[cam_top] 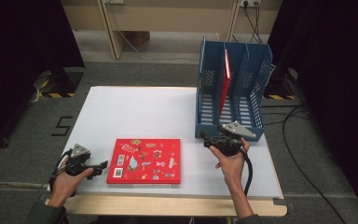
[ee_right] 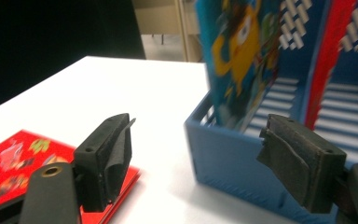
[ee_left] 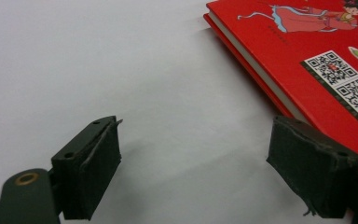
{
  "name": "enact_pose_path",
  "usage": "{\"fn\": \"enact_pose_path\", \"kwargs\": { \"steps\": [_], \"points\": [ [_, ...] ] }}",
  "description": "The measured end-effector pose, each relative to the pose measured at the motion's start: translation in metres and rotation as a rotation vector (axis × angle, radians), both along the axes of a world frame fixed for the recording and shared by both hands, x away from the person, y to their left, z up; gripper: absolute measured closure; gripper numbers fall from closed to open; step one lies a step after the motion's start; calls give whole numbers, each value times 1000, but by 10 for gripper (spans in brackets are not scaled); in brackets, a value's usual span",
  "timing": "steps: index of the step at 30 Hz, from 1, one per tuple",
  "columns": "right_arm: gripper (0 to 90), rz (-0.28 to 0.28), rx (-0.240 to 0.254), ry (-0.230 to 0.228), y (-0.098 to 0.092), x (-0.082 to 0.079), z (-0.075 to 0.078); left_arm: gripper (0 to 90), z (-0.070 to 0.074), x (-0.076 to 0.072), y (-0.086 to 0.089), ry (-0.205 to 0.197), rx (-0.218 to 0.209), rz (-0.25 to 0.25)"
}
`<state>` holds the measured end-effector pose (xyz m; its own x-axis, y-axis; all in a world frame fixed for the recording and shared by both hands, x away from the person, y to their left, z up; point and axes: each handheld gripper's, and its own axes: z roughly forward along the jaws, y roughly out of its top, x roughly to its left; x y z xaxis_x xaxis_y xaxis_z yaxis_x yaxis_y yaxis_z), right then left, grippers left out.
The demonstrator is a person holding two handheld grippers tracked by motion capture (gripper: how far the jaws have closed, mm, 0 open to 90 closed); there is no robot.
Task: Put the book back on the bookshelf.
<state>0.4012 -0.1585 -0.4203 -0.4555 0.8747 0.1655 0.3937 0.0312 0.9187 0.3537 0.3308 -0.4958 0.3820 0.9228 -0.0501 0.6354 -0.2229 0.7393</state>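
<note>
left hand-held gripper [cam_top: 103,164] parked at about 8 o'clock on the white tabletop [cam_top: 135,112], jaws spread wide and empty, one pad just beside the near-left corner of the flat red hardcover picture book with stickers and qr codes on its cover [cam_top: 144,161]. right hand-held gripper [cam_top: 205,136] at about 4 o'clock, released too, nothing between the pads, hovering just in front of the blue slotted plastic file rack [cam_top: 249,65] at 2 o'clock. inside that rack, a thin red book [cam_top: 225,77] leaning tilted against a divider, and a blue illustrated book [ee_right: 240,56] standing in the neighbouring slot, seen from the right gripper view.

likely next: lifting the flat red book at 6 o'clock and slotting it upright in the rack.

risks, judged from here:
- flat on the tabletop with no overhang, so little to bite; a pad pushed at the edge may just slide the book toward 3 o'clock rather than get under the cover.
- pinching the cover alone would let the page block sag open and drop.
- rack looks light; a nudge from the right jaws or an entering book could shove it toward the 2 o'clock table edge.
- tilted red book may topple across the free slot and block entry.
- trailing cable could snag.
</note>
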Motion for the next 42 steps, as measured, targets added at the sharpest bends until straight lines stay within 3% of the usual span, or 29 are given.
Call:
{"fn": "enact_pose_path", "kwargs": {
  "steps": [13, 23, 29, 33, 37, 42],
  "points": [
    [236, 70, -3, 67, 20, -23, -21, 163, 1, -4, -6, -4, -16, -46],
    [239, 116, -7, 117, 32, -30, -33, 182, 1, -5, -6, 0, -20, -45],
    [241, 151, -7, 173, 43, -35, -43, 207, 2, -7, -8, -3, -17, -45],
    [243, 178, -30, 185, 50, -35, -49, 218, 2, -8, -8, -3, -21, -40],
    [244, 199, -5, 236, 56, -37, -55, 249, 2, -9, -10, -7, -16, -44],
    [241, 222, -18, 262, 62, -37, -59, 257, 3, -12, -14, -6, -16, -58]
  ]
}}
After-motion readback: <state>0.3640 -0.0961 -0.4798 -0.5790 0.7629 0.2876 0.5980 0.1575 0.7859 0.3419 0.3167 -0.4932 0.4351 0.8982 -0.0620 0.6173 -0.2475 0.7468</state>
